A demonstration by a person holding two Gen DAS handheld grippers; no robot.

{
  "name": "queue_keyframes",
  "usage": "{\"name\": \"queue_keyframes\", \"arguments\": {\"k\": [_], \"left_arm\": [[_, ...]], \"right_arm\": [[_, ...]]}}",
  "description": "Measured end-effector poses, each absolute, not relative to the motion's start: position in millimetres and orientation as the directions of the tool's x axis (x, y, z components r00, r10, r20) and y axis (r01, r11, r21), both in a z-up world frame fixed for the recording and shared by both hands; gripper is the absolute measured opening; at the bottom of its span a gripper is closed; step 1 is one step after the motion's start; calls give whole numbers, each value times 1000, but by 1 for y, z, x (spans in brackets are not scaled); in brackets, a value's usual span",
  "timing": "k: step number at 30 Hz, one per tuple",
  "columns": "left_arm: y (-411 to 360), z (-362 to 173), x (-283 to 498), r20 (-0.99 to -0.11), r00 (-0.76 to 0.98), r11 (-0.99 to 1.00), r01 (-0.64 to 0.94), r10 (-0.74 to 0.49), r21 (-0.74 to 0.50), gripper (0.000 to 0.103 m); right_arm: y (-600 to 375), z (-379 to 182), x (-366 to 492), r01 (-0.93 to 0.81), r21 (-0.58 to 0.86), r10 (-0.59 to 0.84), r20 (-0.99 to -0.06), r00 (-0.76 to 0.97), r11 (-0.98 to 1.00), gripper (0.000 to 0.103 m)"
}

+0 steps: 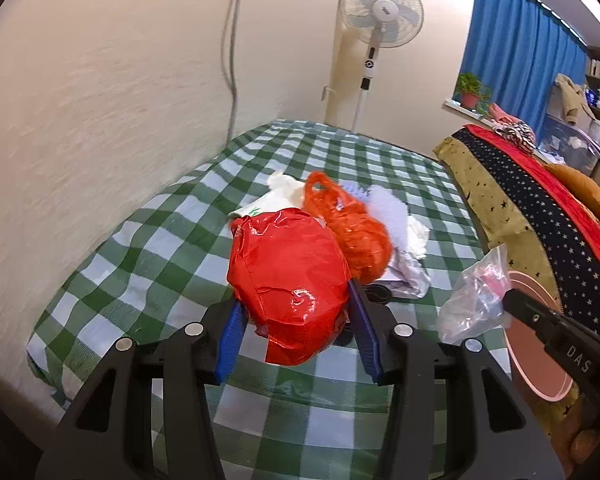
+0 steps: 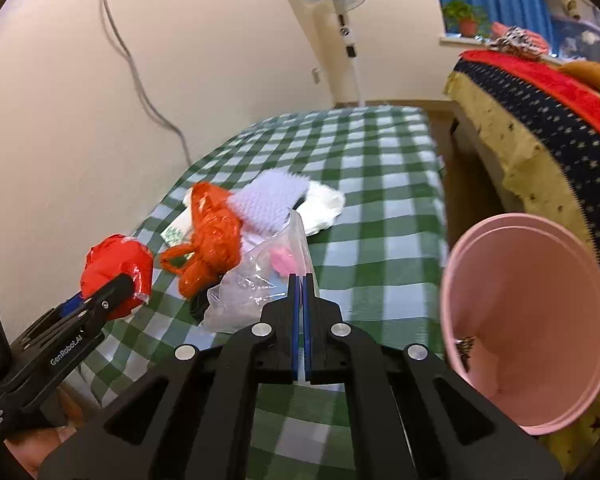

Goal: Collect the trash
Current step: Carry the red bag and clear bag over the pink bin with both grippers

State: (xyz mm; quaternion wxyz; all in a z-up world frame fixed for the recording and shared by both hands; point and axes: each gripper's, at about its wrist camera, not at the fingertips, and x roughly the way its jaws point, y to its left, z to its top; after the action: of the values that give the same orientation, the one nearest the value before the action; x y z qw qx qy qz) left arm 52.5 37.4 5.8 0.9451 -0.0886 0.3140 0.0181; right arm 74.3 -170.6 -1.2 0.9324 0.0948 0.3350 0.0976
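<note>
Before me lies the bed (image 1: 148, 264), under a green-and-white checked sheet. My landmark is the orange bag (image 2: 210, 242), crumpled on the sheet near the middle. Just behind it lies a white brush (image 2: 270, 200), bristles up. Beyond the brush sits white crumpled paper (image 2: 322, 208). Under the bag's wall side, a white wrapper (image 2: 176, 232) pokes out.

Glossy red bag (image 1: 286, 280); orange bag (image 1: 350, 220); clear bag (image 2: 260, 284) holding something pink; pink bin (image 2: 532, 320); green-and-white checked sheet (image 1: 340, 152); blue curtain (image 1: 520, 48); blue pads (image 1: 230, 340).
</note>
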Motion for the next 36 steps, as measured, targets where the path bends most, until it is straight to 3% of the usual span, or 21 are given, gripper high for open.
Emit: {"name": "queue_keyframes", "arguments": {"k": [36], "left_arm": [[-60, 35, 51, -501, 830, 969, 198, -244, -144, 48]], "right_arm": [[-298, 93, 29, 185, 121, -102, -496, 862, 975, 2]]}}
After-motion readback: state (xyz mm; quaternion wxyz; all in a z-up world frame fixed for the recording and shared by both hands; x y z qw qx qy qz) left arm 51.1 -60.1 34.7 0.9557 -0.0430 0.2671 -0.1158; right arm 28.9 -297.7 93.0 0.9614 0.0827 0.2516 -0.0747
